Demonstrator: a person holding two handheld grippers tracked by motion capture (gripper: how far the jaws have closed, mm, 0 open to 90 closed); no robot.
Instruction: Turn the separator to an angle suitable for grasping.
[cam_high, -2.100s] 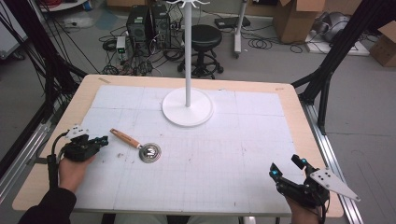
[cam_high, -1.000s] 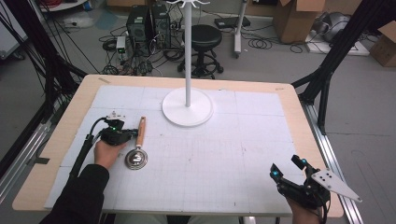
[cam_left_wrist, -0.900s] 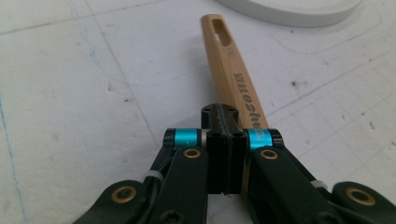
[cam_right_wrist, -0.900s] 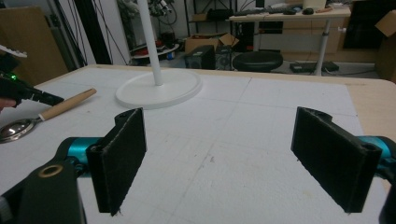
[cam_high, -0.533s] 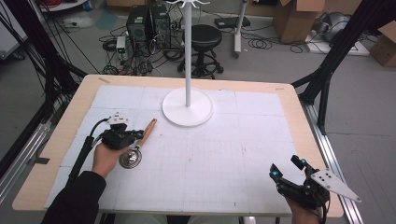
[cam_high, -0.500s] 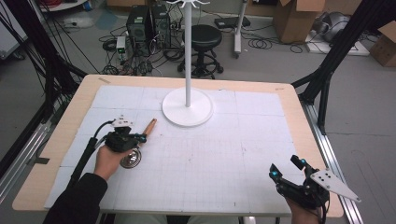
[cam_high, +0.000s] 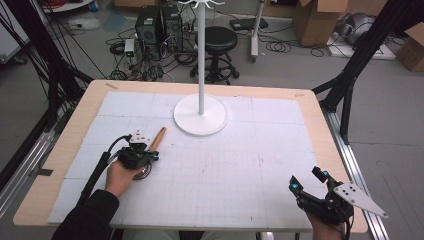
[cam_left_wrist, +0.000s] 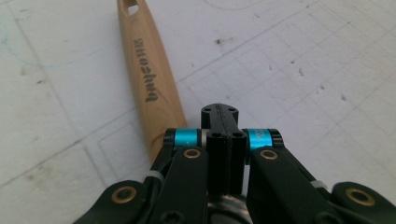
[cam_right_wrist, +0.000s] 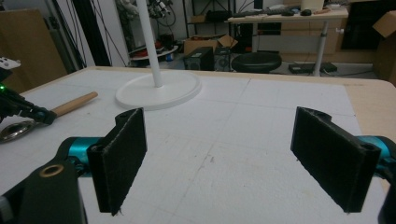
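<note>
Two jaws of left gripper (cam_left_wrist: 223, 122) pressed fully together beside pale wooden handle (cam_left_wrist: 148, 79) of round metal strainer (cam_right_wrist: 14, 129), bowl mostly hidden under hand (cam_high: 122, 172); grip on it unclear. Farther right, white round-based stand (cam_high: 201, 115), top cropped. Right gripper (cam_right_wrist: 233, 161) wide apart, empty.

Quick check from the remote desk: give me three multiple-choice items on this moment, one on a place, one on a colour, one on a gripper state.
1. Where is the strainer's wooden handle?
A. left of the stand base
B. right of it
C. on it

2. What colour is the stand base?
A. black
B. white
C. red

3. How are the right gripper's jaws?
A. shut
B. gripping the handle
C. wide apart, nothing between

Key: 1 A, high view shows it left of the base; 2 B, the disc is white; 3 C, the right gripper view shows bare mat between them.
</note>
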